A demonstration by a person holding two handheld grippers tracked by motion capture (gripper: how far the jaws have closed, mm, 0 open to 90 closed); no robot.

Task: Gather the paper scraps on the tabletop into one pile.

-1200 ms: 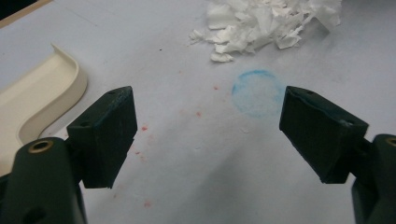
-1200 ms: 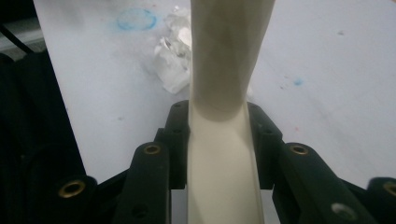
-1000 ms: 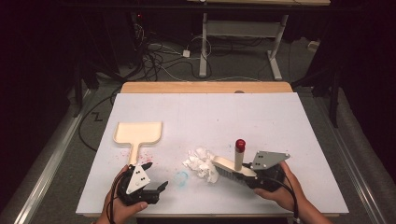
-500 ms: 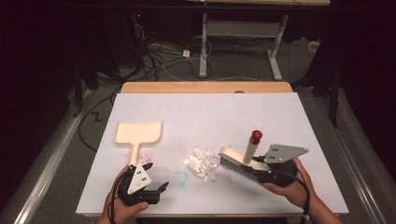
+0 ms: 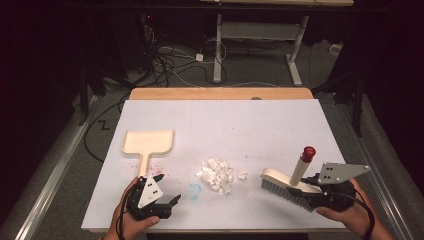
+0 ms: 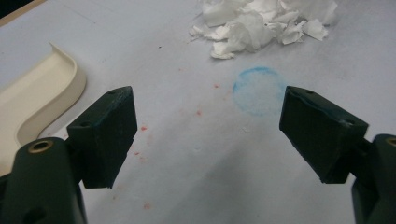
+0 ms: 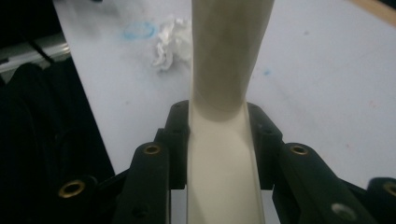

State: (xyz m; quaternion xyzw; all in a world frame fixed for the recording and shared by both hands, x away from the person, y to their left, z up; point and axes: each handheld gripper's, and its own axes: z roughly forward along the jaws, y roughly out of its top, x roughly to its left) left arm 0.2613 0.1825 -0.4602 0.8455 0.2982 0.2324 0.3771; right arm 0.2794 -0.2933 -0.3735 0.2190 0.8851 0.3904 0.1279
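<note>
Now: right tool [image 5: 305, 192] pinching brush [image 5: 287, 186] | left tool [image 5: 167, 192] spread, empty

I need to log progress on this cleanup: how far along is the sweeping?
Done: the paper scraps sit in one heap, and the right gripper is shut on the brush. In hand: the brush is held right of the heap. Left: the dustpan lies ungrasped and holds no scraps, beside the open left gripper; nothing is swept in yet.

In the right gripper view, the brush [image 7: 229, 70] handle is cut off by the top edge, its red tip out of frame. In the left gripper view, the dustpan [image 6: 32, 102] is cut off at the left edge and the paper scraps [image 6: 266, 21] at the top.
</note>
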